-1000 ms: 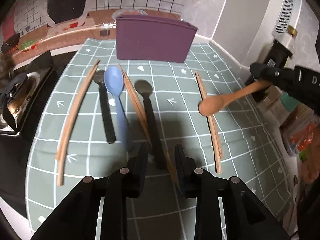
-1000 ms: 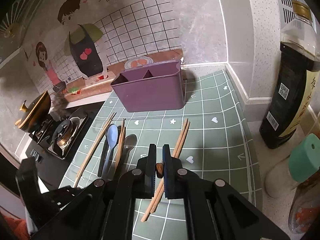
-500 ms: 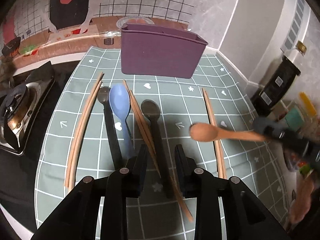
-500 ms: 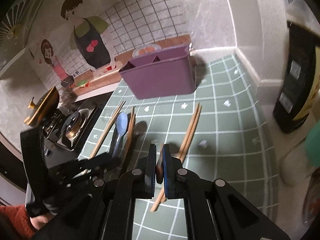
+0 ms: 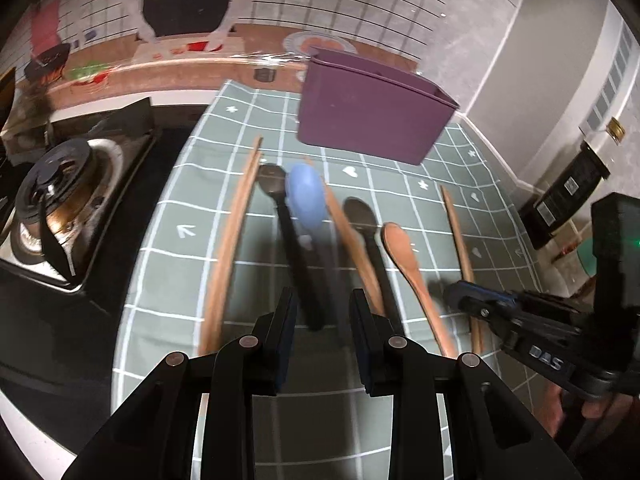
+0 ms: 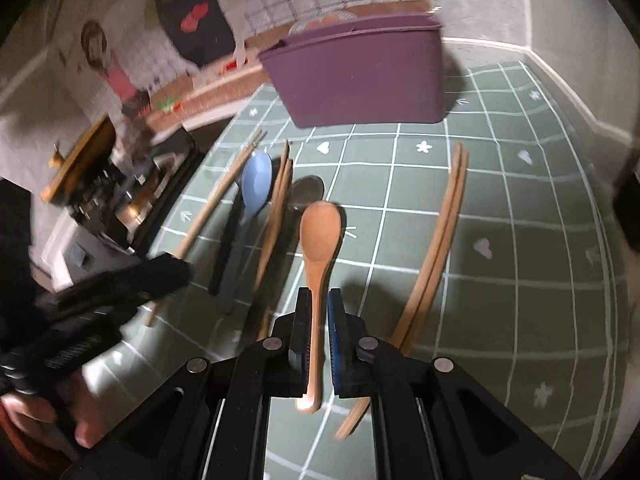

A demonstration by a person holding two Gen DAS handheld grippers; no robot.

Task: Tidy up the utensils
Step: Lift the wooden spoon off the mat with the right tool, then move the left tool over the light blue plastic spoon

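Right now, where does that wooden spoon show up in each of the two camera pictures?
Left wrist view: the wooden spoon is right of centre, bowl pointing away, its handle running down toward the right gripper.
Right wrist view: the wooden spoon is at centre, its handle between the fingers of the right gripper.
Shared landmark: the purple holder stands at the far end of the mat in both.
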